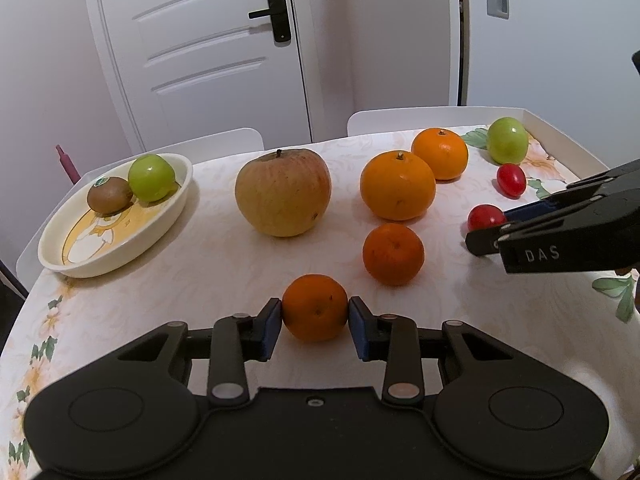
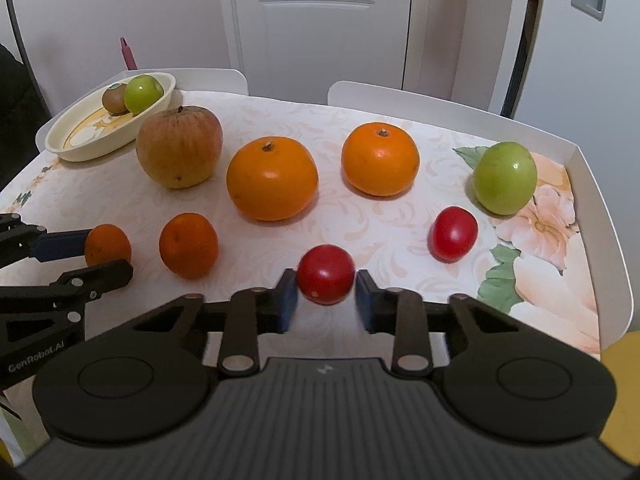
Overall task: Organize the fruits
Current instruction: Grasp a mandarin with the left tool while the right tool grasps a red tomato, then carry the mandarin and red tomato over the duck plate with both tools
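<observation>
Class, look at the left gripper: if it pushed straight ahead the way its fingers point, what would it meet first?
The small tangerine already sitting between the left gripper pads. Past it, probably the other small tangerine slightly to the right, though depth is hard to judge.

"DAS" on right gripper [image 1: 490, 226]; "GenRobot.AI" on left gripper [image 2: 106, 254]

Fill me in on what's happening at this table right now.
A person is sorting fruit with two handheld grippers. The left gripper has its pads against a small orange; the right gripper brackets a red tomato, with its right pad apparently not yet touching. Both fruits look to be still on the tablecloth. The dish holds a kiwi and a green fruit; the rest lie loose.
</observation>
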